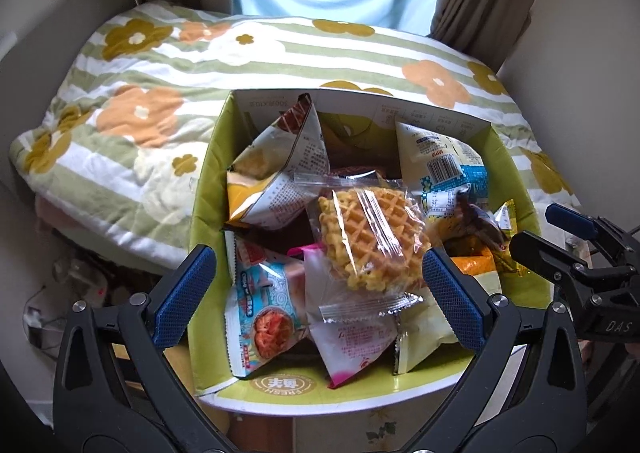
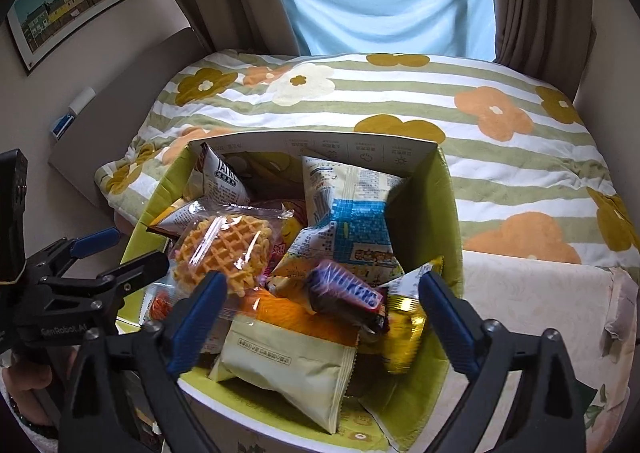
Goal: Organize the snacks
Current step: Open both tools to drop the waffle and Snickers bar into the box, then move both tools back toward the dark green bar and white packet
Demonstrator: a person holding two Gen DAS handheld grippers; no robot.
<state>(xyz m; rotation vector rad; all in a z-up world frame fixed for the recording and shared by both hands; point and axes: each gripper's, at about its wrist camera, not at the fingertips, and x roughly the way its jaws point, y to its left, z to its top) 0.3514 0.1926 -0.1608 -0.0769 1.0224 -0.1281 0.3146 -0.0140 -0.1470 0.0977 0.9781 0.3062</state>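
While both grippers, left [image 1: 320, 285] and right [image 2: 322, 309], hang wide open and empty over the crowded green box [image 1: 202, 213], the waffle packet [image 1: 370, 237] lies flat on top, its long axis toward the far wall.

box [image 2: 444, 213]: green, open, full | waffle pack [image 1: 372, 237]: clear wrap, on top | Snickers [image 2: 346, 293]: tilted

I hold the left black two-finger gripper with blue textured pads [image 1: 318, 289] angled steeply downward, jaws spread wide, nothing gripped. The right black two-finger gripper with blue pads [image 2: 322, 313] takes the same downward tilt beside it, jaws apart and pads free.
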